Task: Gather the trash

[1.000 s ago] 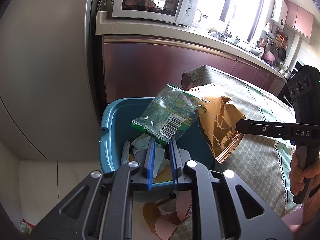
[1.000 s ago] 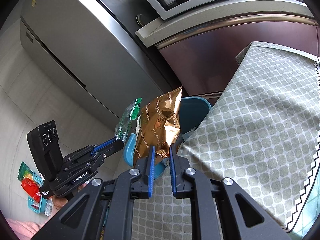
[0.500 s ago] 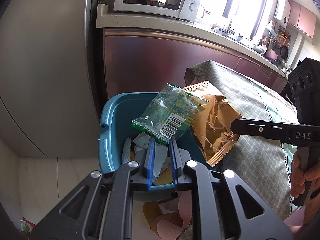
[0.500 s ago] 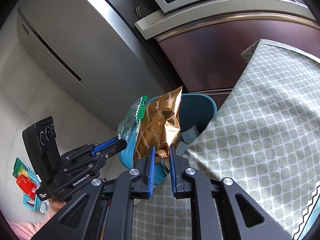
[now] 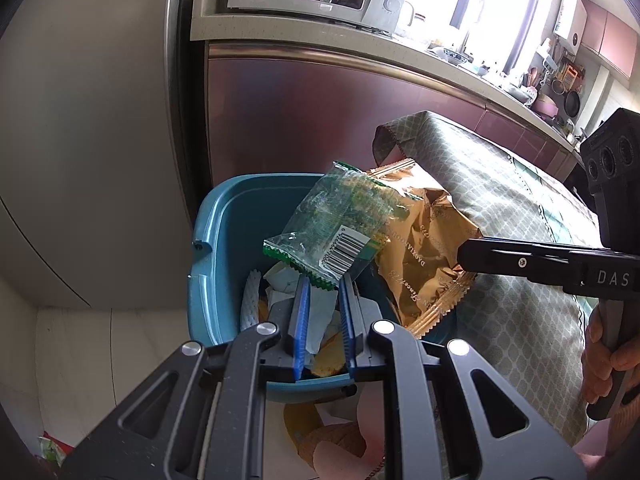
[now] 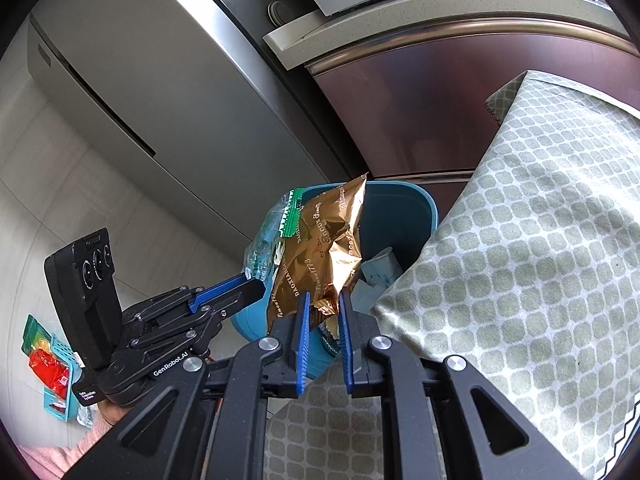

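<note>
Two wrappers hang over the teal plastic bin (image 5: 216, 240): your left gripper (image 5: 323, 280) pinches the clear green wrapper (image 5: 340, 224), your right gripper (image 6: 324, 300) the crumpled gold foil bag (image 6: 320, 256). Beside the bin stands a table under grey-green patterned cloth (image 6: 520, 240), near maroon cabinets (image 5: 320, 120).

Glossy crinkled gold foil bag (image 5: 424, 248), smooth teal plastic bin (image 5: 216, 240)
</note>
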`<state>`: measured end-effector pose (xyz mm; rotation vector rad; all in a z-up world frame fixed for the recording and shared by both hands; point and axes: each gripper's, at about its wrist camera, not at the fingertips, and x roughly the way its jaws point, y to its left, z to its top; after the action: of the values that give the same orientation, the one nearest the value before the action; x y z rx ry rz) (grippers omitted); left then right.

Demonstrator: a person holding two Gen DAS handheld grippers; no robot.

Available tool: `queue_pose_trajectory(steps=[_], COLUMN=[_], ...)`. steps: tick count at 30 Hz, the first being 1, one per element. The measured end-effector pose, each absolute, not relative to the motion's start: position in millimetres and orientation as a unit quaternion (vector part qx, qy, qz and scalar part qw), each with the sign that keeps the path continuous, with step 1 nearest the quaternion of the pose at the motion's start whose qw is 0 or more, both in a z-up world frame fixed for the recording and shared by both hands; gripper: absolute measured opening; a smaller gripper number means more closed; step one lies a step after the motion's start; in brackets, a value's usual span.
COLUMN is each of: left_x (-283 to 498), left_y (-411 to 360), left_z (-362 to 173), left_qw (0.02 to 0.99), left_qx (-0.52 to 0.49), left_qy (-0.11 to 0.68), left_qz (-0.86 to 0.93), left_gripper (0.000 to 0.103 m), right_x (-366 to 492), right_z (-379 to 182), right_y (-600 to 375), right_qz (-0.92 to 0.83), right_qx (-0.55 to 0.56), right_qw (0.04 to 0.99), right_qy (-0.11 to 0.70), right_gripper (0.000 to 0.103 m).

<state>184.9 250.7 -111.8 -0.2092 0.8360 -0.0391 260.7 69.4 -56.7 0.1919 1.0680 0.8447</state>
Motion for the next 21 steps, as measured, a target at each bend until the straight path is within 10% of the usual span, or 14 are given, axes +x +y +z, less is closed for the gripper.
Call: queue_pose_trajectory(steps=[21], left_x=[198], left_y=[241], left_z=[-135], left_qw=[0.899], left_qx=[-0.111], left_qy=[0.422], left_qz=[-0.027], left_gripper=[0.029], right_x=[254], right_z=[-54], right_y=[60], right_qz=[0.385], right_qx=[0.081], right_qw=[0.783], right_qy=[0.481], right_gripper=[0.028])
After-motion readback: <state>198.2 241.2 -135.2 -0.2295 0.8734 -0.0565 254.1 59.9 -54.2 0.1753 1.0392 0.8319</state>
